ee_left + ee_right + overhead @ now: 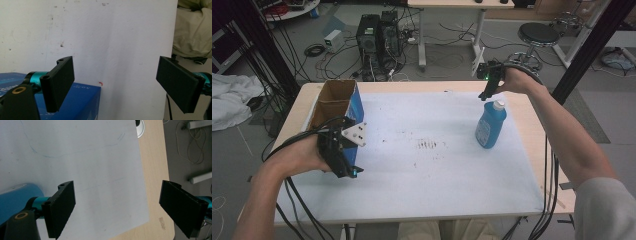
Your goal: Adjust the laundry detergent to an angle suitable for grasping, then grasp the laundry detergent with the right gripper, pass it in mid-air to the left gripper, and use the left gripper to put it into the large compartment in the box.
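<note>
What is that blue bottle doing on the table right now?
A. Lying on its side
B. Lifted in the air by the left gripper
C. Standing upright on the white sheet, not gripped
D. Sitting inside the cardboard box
C. The blue bottle stands upright on the white sheet, and the right gripper hovers just above its cap with its jaws wide apart and nothing between them.

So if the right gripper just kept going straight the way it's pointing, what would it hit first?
Probably the white sheet on the table: the open right gripper points down at bare sheet, with the blue bottle off to one side, likely missed.
</note>
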Available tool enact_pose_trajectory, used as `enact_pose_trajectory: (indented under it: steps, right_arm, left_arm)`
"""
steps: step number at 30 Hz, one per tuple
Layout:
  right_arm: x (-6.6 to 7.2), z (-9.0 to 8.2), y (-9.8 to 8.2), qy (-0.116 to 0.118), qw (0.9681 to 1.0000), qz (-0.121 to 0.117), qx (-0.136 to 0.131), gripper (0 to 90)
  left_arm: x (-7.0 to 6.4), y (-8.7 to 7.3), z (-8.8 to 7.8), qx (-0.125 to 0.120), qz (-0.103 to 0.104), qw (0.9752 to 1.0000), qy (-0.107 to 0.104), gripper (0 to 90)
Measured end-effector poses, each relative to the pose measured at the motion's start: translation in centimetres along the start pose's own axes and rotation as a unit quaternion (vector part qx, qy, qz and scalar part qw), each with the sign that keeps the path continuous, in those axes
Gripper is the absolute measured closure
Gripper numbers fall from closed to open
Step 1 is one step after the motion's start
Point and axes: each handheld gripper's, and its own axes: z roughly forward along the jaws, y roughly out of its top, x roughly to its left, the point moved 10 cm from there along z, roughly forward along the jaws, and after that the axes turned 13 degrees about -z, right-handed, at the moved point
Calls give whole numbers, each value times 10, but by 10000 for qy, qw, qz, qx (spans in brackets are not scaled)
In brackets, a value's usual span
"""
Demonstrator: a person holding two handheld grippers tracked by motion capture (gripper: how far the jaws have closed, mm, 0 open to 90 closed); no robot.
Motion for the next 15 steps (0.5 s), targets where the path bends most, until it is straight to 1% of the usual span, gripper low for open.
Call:
enact_pose_trajectory:
  steps: [1,2,4,7,9,11,13,15]
  right_arm:
    - [0,-1,-1,-1,10000,-26,14,128]
    - [0,-2,-1,-18,10000,-21,13,128]
    - [-2,-3,-4,-37,10000,41,11,128]
    - [-1,-7,-8,-40,9999,93,43,128]
    - [0,-10,-12,-43,9998,155,98,128]
    - [2,-13,-17,-68,9996,155,208,128]
    - [4,-18,-22,-81,9994,229,263,128]
    - [6,-23,-29,-73,9990,324,313,128]
  left_arm:
    - [-1,1,0,-15,-6,10000,-14,151]
    - [-2,2,0,2,29,10000,-29,151]
    - [-4,2,0,11,62,10000,-58,151]
    - [-4,3,0,-14,16,10000,-73,151]
    - [-2,3,-1,9,70,10000,-42,151]
    - [-2,3,-1,6,68,10000,-39,151]
    - [-1,4,0,-21,31,10000,-48,151]
    - [3,4,0,21,35,10000,-64,151]
